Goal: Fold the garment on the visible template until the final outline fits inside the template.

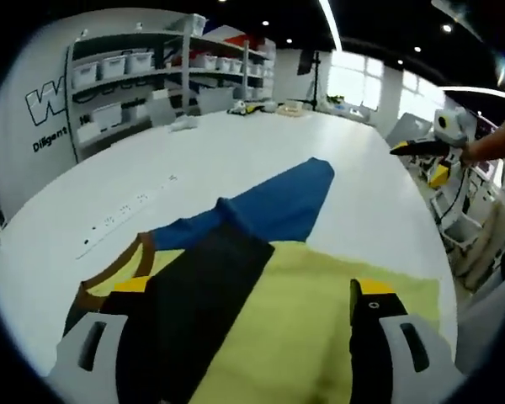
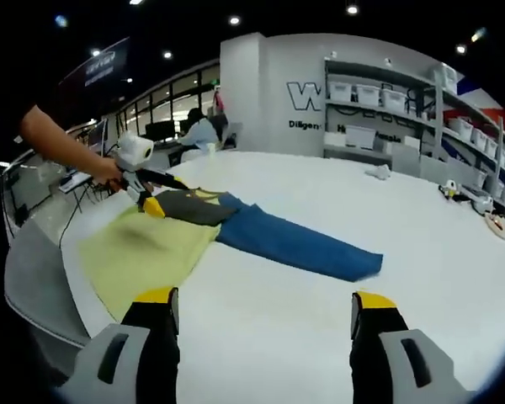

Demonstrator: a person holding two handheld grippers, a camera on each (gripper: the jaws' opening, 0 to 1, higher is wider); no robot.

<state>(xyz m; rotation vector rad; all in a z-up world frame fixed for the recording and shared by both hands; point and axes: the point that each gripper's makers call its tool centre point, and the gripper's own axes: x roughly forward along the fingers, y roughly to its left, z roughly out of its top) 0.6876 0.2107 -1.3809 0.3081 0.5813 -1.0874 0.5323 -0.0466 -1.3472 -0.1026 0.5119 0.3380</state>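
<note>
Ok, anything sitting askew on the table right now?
Yes: the garment's blue sleeve sticks out unfolded across the white table, well past the yellow body, so the outline looks lopsided. Nothing looks spilled or damaged.

We stood at a wide white worktop (image 2: 337,337); behind it we saw grey shelving (image 1: 143,71) with white bins, a lettered wall (image 2: 311,97), bright windows (image 1: 353,80) and ceiling spotlights.

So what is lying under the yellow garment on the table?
The white table shows all around the yellow garment. A blue sleeve sticks out flat from it. Whether a template lies beneath cannot be seen; the cloth covers that spot.
</note>
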